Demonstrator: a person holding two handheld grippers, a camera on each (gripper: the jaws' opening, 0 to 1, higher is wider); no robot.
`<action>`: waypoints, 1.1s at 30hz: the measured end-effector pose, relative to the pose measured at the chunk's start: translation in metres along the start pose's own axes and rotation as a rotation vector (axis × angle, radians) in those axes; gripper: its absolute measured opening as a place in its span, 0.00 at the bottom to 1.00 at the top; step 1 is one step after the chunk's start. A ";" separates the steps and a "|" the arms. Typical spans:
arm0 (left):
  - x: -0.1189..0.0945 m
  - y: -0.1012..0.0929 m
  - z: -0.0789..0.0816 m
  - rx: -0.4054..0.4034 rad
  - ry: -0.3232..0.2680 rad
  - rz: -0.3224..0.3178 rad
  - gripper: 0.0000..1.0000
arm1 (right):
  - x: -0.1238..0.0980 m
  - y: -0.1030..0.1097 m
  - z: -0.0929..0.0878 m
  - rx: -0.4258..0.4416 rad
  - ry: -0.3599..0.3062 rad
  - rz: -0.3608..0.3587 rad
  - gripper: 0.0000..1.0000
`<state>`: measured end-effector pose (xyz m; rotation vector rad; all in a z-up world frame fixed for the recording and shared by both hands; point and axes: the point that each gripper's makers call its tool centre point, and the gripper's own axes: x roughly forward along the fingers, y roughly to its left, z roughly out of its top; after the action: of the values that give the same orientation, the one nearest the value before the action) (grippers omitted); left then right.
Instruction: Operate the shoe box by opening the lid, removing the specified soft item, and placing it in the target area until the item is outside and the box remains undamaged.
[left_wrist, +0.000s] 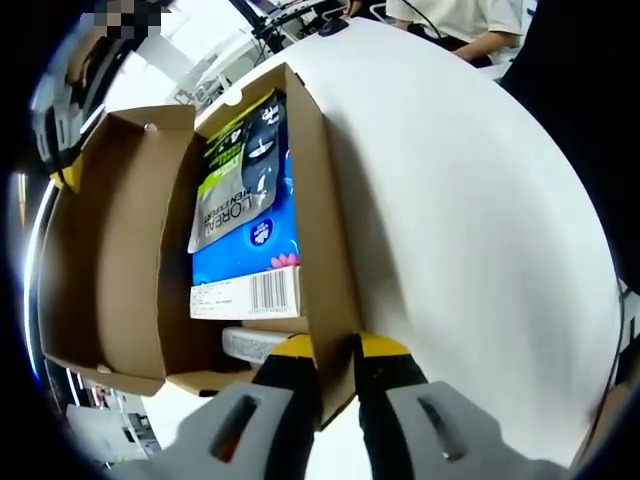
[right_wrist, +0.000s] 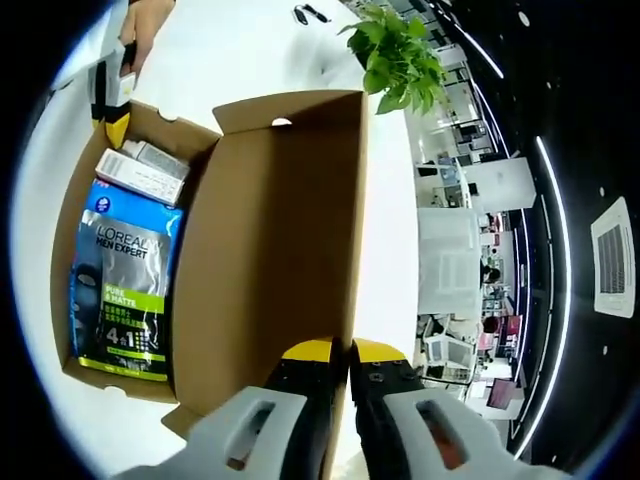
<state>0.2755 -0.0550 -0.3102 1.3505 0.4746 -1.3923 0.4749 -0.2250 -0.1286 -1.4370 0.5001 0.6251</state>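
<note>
My left gripper (left_wrist: 335, 372) has its jaws nearly closed, pinching the box (left_wrist: 325, 230) by its side wall, which runs up between the yellow tips. My right gripper (right_wrist: 340, 365) is likewise nearly shut, clamped on the edge of the lid (right_wrist: 280, 250), which stands open and stretches away ahead of the jaws.

In the left gripper view, the open box lies ahead and to the left of my jaws on a white table (left_wrist: 480, 220). Inside it, just beyond the tips, is a small white pack (left_wrist: 250, 343), then a blue pack (left_wrist: 255, 255) with a barcode label, and on top of that a grey and green sachet (left_wrist: 240, 170) marked L'Oreal Men Expert. The lid sits further left.

In the right gripper view, the sachet (right_wrist: 120, 295) lies in the box (right_wrist: 70, 240) to the left of my jaws, with the blue pack (right_wrist: 135, 215) under it and white cartons (right_wrist: 145, 170) beyond. At the far corner I see the other gripper (right_wrist: 115, 105). A plant (right_wrist: 400, 55) stands ahead of the lid.
</note>
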 end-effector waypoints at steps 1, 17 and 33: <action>0.000 0.000 0.000 0.001 0.001 0.000 0.11 | 0.000 0.000 0.000 0.001 0.000 0.004 0.03; 0.000 -0.006 0.001 0.001 -0.003 0.001 0.11 | 0.018 -0.002 -0.005 0.076 -0.003 0.081 0.03; 0.001 -0.005 0.001 0.013 -0.002 0.001 0.11 | 0.033 0.006 -0.006 0.097 0.028 0.167 0.03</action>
<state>0.2707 -0.0544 -0.3128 1.3592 0.4641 -1.3978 0.4958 -0.2281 -0.1548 -1.3229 0.6692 0.7051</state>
